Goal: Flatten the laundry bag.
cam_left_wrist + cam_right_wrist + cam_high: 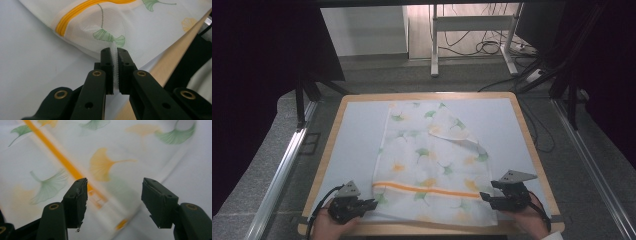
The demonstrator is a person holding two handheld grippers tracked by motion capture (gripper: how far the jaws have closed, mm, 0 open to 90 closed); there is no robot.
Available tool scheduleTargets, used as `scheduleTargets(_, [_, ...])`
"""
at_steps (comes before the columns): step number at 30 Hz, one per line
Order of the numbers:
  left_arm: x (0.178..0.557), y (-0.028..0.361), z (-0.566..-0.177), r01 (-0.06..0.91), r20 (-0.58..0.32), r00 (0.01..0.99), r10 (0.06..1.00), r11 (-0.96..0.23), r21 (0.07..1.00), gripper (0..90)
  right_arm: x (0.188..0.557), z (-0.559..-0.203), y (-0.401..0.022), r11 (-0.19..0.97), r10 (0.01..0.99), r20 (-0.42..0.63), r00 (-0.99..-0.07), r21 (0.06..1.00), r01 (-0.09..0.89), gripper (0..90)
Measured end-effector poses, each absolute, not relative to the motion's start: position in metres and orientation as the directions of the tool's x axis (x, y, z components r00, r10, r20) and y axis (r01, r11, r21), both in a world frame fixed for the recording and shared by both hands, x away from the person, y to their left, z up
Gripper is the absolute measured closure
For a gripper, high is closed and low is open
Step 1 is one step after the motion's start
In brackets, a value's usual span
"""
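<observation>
A white mesh laundry bag printed with ginkgo leaves lies across the middle of the counter, its upper right corner folded over. At lower left, the left gripper has its fingers clamped on the bag's edge; the pinched mesh shows between them. At lower right, the right gripper hovers at the bag's right edge beside the orange zipper, fingers apart; its view is blurred.

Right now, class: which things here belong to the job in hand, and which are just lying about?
Part of the job:
- mesh laundry bag with the orange zip
- left gripper, shut on the bag's corner
- right gripper, open beside the bag
- table

Just lying about:
- cables on the floor behind
- white desk frame
</observation>
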State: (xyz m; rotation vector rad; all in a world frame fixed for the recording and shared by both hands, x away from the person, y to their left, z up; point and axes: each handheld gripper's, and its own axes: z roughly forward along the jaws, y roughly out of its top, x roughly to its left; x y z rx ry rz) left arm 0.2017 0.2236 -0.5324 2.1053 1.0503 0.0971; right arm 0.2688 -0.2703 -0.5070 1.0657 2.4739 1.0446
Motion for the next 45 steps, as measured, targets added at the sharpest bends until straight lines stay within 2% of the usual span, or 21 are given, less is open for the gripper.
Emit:
scheduleTargets(4, [0.188,0.231,-0.535,0.664,-0.268,0.644,0.717,-0.348,0.662,85.7,0.268,-0.505,-0.268,0.478,0.707,0.045,-0.706,0.704,0.524,37.6])
scheduleTargets(9, [0.178,0.221,-0.531,0.645,-0.246,0.663,0.707,-0.372,0.668,85.4,0.271,-0.507,-0.267,0.483,0.706,0.045,-0.707,0.699,0.527,37.5])
scheduleTargets(11, [0.180,0.217,-0.531,0.643,-0.240,0.662,0.709,-0.374,0.669,81.6,0.273,-0.507,-0.267,0.476,0.711,0.051,-0.702,0.699,0.533,37.5])
scheduleTargets(12, [0.180,0.218,-0.531,0.643,-0.237,0.656,0.716,-0.367,0.673,76.3,0.273,-0.507,-0.267,0.475,0.711,0.051,-0.701,0.700,0.533,37.5])
scheduleTargets(14, [0.183,0.220,-0.526,0.639,-0.229,0.641,0.733,-0.345,0.687,54.0,0.273,-0.507,-0.268,0.476,0.711,0.049,-0.702,0.701,0.531,37.5])
scheduleTargets(18, [0.193,0.221,-0.508,0.602,-0.199,0.641,0.741,-0.326,0.729,40.0,0.274,-0.507,-0.269,0.471,0.714,0.053,-0.698,0.702,0.535,37.4])
scheduleTargets(24, [0.228,0.210,-0.497,0.572,-0.159,0.636,0.755,-0.322,0.754,37.9,0.275,-0.507,-0.268,0.473,0.714,0.050,-0.698,0.701,0.534,37.5])
scheduleTargets(31, [0.273,0.196,-0.500,0.588,-0.159,0.607,0.778,-0.306,0.749,36.9,0.277,-0.507,-0.271,0.466,0.720,0.055,-0.692,0.701,0.540,37.4])
scheduleTargets(45, [0.304,0.175,-0.509,0.599,-0.131,0.607,0.784,-0.342,0.724,35.0,0.280,-0.509,-0.269,0.472,0.717,0.053,-0.695,0.698,0.539,37.2])
